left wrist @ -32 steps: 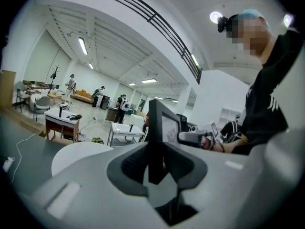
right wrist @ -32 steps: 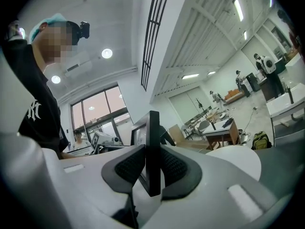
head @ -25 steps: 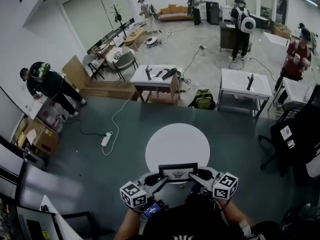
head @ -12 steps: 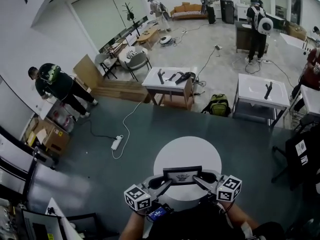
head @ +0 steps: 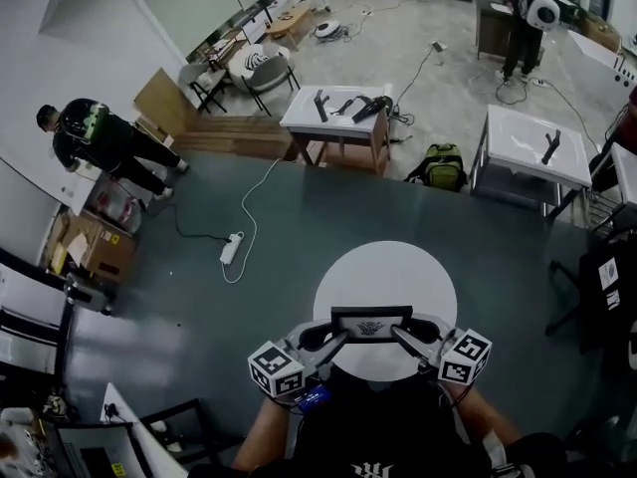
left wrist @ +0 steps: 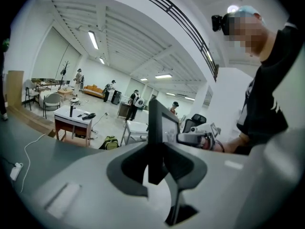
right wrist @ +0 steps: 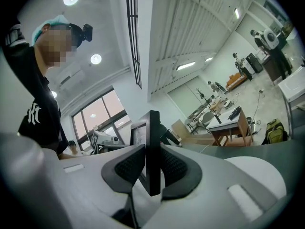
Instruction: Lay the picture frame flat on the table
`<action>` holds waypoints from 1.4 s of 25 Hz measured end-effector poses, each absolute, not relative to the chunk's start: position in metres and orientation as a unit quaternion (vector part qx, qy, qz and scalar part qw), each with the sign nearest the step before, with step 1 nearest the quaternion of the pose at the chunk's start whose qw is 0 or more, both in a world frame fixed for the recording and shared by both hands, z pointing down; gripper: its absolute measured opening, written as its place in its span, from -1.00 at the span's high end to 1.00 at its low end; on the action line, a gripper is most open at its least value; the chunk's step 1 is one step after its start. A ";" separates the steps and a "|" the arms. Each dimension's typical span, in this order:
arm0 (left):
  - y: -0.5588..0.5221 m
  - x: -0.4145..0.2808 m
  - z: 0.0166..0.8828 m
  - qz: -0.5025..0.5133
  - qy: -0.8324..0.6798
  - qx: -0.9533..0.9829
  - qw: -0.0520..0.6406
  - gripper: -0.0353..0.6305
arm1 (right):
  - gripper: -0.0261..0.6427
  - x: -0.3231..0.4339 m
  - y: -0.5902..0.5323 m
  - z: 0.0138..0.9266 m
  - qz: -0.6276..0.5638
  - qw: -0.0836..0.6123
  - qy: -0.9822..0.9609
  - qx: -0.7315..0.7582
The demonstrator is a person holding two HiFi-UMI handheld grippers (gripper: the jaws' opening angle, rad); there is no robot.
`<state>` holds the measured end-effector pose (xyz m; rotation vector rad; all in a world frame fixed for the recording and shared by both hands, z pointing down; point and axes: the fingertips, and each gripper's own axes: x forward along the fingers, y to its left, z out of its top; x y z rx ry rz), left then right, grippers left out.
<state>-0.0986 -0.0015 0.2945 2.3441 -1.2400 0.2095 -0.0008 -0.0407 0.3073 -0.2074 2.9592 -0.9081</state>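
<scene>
A black picture frame (head: 371,324) is held upright over the near part of the round white table (head: 385,277), close to my chest. My left gripper (head: 334,339) is shut on its left edge and my right gripper (head: 404,335) is shut on its right edge. In the left gripper view the frame (left wrist: 156,128) stands edge-on between the dark pads (left wrist: 127,171), with the right gripper (left wrist: 198,138) beyond it. The right gripper view shows the frame (right wrist: 152,142) pinched between both pads (right wrist: 174,168).
Dark floor surrounds the white table. A power strip with a white cable (head: 231,248) lies on the floor to the left. Wooden table (head: 336,119) and white tables (head: 537,147) stand farther back. Several people stand around the room; a black chair (head: 607,277) is at the right.
The head camera tilted and shifted, so the table and frame sit slightly higher and more to the right in view. Both grippers keep the same hold on the frame.
</scene>
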 end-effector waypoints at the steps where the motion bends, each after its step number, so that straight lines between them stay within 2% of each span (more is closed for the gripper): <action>1: -0.006 -0.105 0.298 0.073 -0.443 0.860 0.244 0.61 | 0.65 -0.008 -0.045 0.310 -0.294 0.017 0.952 -0.080; 5: -0.026 -0.135 0.312 0.052 -0.390 0.877 0.274 0.61 | 0.63 -0.035 -0.062 0.314 -0.285 0.004 0.948 -0.142; 12: -0.071 -0.171 0.344 0.081 -0.303 0.905 0.288 0.62 | 0.63 -0.067 -0.090 0.339 -0.288 -0.014 0.934 -0.210; 20: -0.119 -0.135 0.392 0.106 -0.264 0.912 0.296 0.63 | 0.64 -0.032 -0.124 0.384 -0.317 -0.022 0.916 -0.244; 35: -0.126 -0.140 0.514 0.179 -0.284 0.872 0.358 0.61 | 0.60 -0.038 -0.135 0.512 -0.403 -0.063 0.878 -0.251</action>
